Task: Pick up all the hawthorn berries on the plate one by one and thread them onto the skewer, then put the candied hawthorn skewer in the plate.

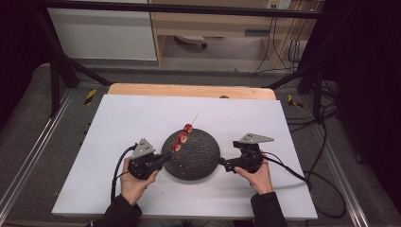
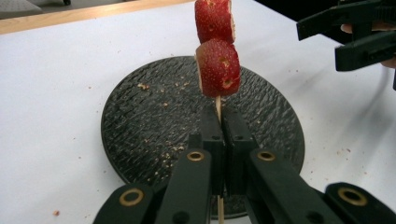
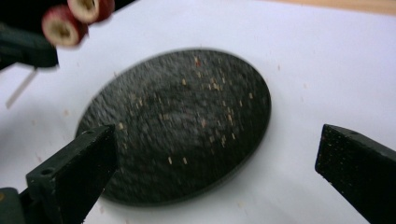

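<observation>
Skewer slants up-right from left claw, bearing perhaps three strawberries.

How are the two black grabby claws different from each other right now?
The left gripper has its jaws squeezed shut on a thin wooden skewer with red strawberry pieces on it; the right gripper has its jaws spread wide and holds nothing. The left gripper sits at the left edge of the dark round plate; the right gripper sits at its right edge. Both are black and held in a hand, pointing toward the plate.
</observation>
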